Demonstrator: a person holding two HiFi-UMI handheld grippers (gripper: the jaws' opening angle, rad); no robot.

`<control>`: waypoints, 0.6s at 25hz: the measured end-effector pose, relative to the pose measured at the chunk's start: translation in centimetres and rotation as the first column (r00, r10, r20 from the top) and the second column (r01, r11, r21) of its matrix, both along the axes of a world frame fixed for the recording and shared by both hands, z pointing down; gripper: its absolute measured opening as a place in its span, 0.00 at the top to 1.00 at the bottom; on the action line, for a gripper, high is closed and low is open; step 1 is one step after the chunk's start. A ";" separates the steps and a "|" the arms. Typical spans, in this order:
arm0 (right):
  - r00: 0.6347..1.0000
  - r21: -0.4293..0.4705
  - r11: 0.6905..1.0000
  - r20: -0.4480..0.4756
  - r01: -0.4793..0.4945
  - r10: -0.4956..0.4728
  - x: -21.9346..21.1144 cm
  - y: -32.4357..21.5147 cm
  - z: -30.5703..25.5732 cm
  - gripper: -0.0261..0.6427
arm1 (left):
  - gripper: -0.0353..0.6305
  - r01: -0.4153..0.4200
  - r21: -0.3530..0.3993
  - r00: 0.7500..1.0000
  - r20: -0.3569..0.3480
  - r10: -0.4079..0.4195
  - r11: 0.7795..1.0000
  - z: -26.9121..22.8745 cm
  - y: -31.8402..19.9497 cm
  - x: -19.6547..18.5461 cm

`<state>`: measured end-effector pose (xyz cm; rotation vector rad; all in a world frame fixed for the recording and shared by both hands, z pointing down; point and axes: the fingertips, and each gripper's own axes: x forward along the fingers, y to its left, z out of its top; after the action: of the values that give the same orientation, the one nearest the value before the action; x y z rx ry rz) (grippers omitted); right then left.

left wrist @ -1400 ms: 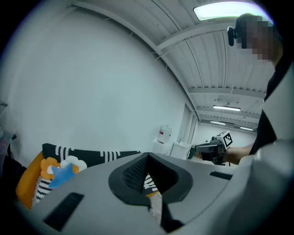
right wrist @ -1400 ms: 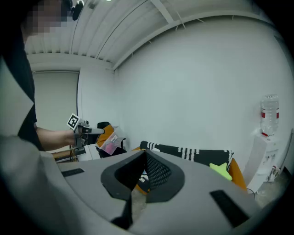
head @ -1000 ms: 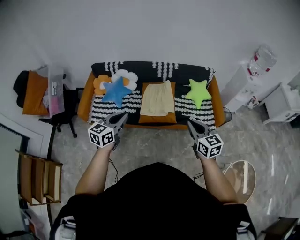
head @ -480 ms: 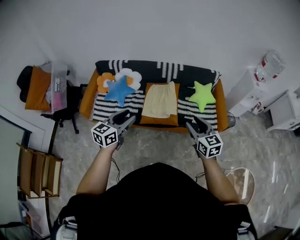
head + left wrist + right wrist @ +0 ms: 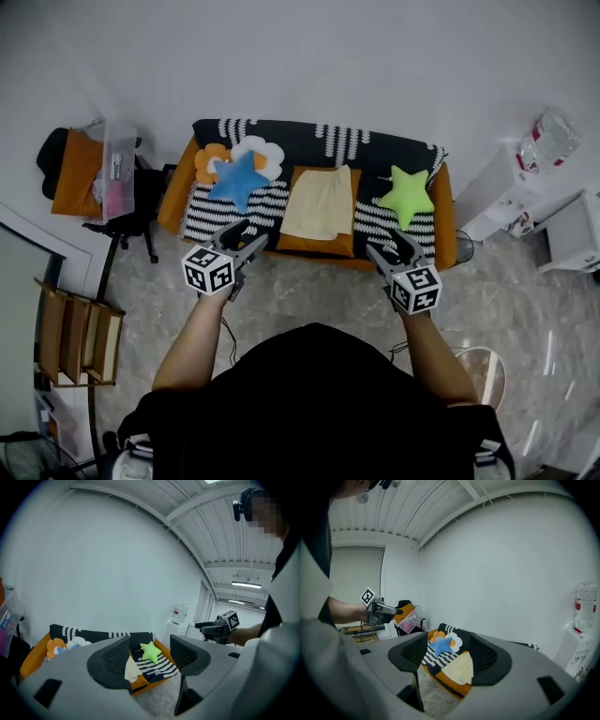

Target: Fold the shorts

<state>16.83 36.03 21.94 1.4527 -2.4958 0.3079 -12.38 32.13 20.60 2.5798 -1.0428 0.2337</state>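
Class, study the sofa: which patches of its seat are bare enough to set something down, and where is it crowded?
Striped blanket lies bare in front of the blue star cushion, left of the yellow shorts, and again in front of the green star cushion, right of the shorts. The left back corner is crowded: the blue star overlaps two flower cushions.

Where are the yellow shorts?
Head view: the shorts lie on the middle of the sofa, between the blue star cushion at left and the green star cushion at right.
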 end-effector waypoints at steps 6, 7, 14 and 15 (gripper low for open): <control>1.000 0.000 1.000 0.005 0.025 -0.025 2.7 -1.9 0.2 0.51 | 0.52 0.039 -0.008 0.999 0.015 -0.039 0.999 0.4 -1.2 2.3; 1.000 -0.002 1.000 0.007 0.029 -0.029 2.9 -2.1 0.3 0.51 | 0.52 0.040 -0.005 0.999 0.017 -0.040 0.999 0.4 -1.3 2.7; 0.999 -0.010 0.999 0.013 0.052 -0.052 3.5 -2.6 0.2 0.47 | 0.51 0.041 -0.012 0.999 0.023 -0.040 0.999 0.5 -1.5 4.1; 0.999 -0.012 0.999 0.013 0.053 -0.053 3.5 -2.6 0.1 0.46 | 0.51 0.041 -0.012 0.999 0.022 -0.041 0.999 0.5 -1.6 4.1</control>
<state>20.32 33.45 22.07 1.3821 -2.5331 0.3231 -8.26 30.54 21.07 2.5472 -1.0972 0.2574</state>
